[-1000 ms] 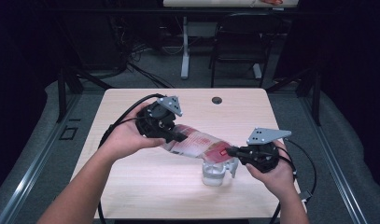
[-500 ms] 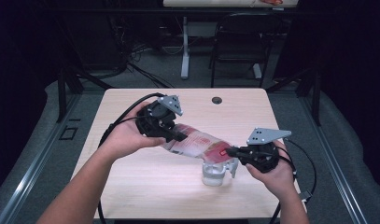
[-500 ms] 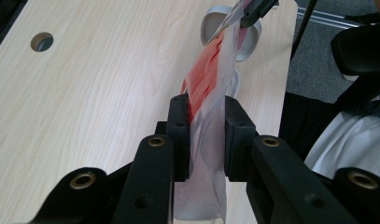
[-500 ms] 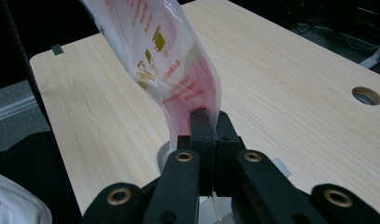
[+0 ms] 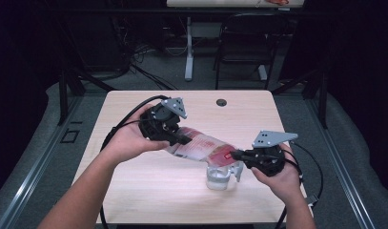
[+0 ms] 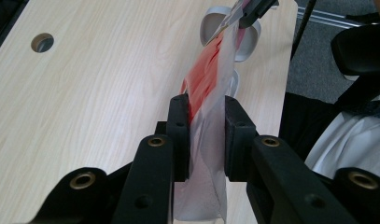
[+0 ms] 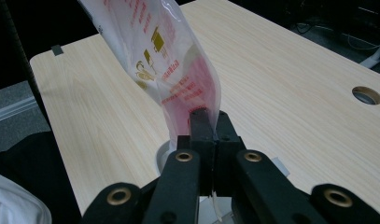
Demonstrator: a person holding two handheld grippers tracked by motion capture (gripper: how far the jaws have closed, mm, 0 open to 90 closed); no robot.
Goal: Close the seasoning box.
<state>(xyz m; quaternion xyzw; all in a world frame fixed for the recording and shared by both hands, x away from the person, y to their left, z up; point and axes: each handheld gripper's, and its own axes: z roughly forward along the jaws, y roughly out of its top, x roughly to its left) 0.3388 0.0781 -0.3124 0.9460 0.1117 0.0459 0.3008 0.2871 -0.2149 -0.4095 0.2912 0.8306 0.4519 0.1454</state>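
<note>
Printing on the plastic pouch [image 7: 171, 70] runs in red lines with a few gold marks, seen mirrored through the clear film in the right gripper view, and none of it can be read. In the high view the pouch [image 5: 201, 147] shows a red and white label with a small white patch whose lettering is too small to make out. The pouch hangs stretched between the two tools above the wooden table [image 5: 158, 191], over a clear plastic measuring cup [image 5: 219, 175]. The left gripper [image 6: 206, 135] is clamped on the pouch's thicker end, its pads pressing the film from both sides. The right gripper [image 7: 209, 122] is pinched tight on the narrow opposite edge. That edge is hidden between the pads, so whether the pouch is torn open there cannot be told. The cup's rim [image 7: 162, 156] is mostly covered by the right gripper, and the pouch's lowest part is cut off by the frame in the left gripper view.
</note>
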